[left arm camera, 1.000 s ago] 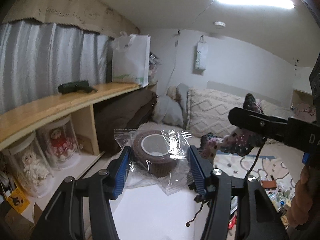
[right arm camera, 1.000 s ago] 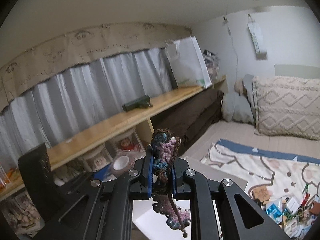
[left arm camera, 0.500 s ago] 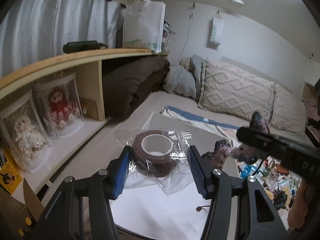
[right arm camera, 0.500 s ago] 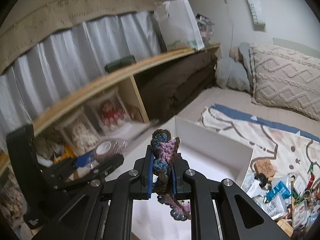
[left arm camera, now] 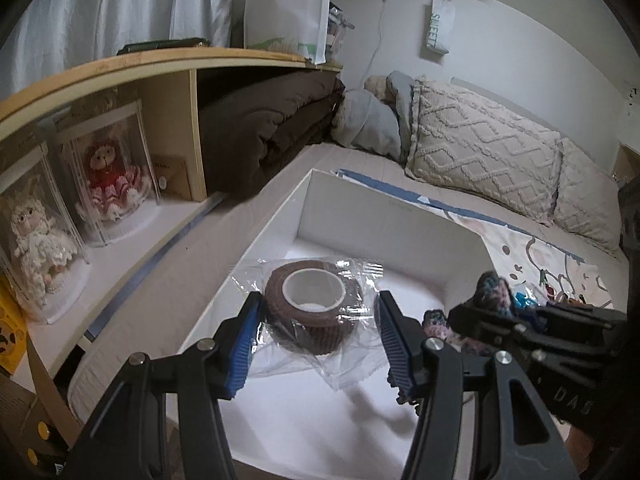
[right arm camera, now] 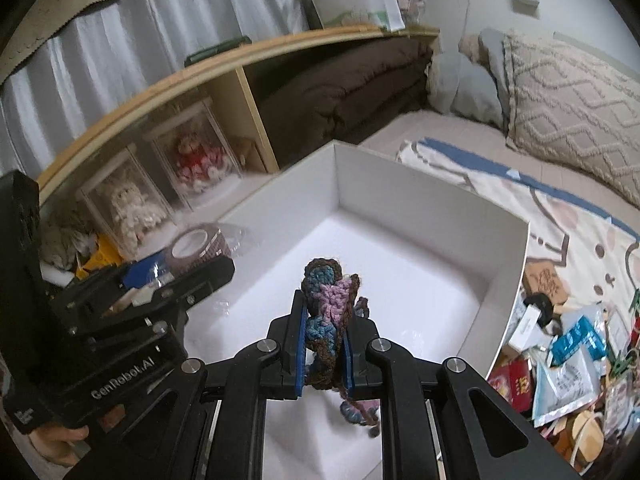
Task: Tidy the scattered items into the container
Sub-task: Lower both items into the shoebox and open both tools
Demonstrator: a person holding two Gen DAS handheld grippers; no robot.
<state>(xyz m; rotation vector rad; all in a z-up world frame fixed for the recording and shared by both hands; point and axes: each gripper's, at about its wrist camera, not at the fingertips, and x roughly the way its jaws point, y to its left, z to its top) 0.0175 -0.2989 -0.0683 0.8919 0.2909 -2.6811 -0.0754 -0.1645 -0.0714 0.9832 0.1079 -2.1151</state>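
Far left of both views: wooden shelf (left arm camera: 168, 60) with two boxed dolls (left arm camera: 108, 180) beneath its top board, a folded brown blanket (left arm camera: 272, 128) in the next bay, and a white paper bag (left arm camera: 288, 8) standing on top at the upper centre.

Centre: white box (left arm camera: 384, 216), open-topped, set on the bed (left arm camera: 360, 160). Its left wall runs just beside the shelf base; its far wall edge lies against a patterned cloth (right arm camera: 560, 216). The floor of the box is bare white, with open room across the middle and toward the far corner.

Lower centre of the left wrist view: left gripper (left arm camera: 318, 340), blue-padded jaws clamped on a clear wrapper holding a brown tape roll (left arm camera: 314, 304). The roll hangs over the near left part of the box, above its floor.

Lower right of that view, lower centre of the right wrist view: right gripper (right arm camera: 325, 344), jaws pressed together on a crochet piece (right arm camera: 330, 296) in blue, pink and brown. Its upper end stands above the pads; its tail hangs below them over the box floor. Whether the tail touches the floor cannot be told.

Right edge of the right wrist view: scattered packets (right arm camera: 568, 360) and small items heaped outside the right wall of the box.

Upper right: cream pillows (left arm camera: 480, 152) along the wall.
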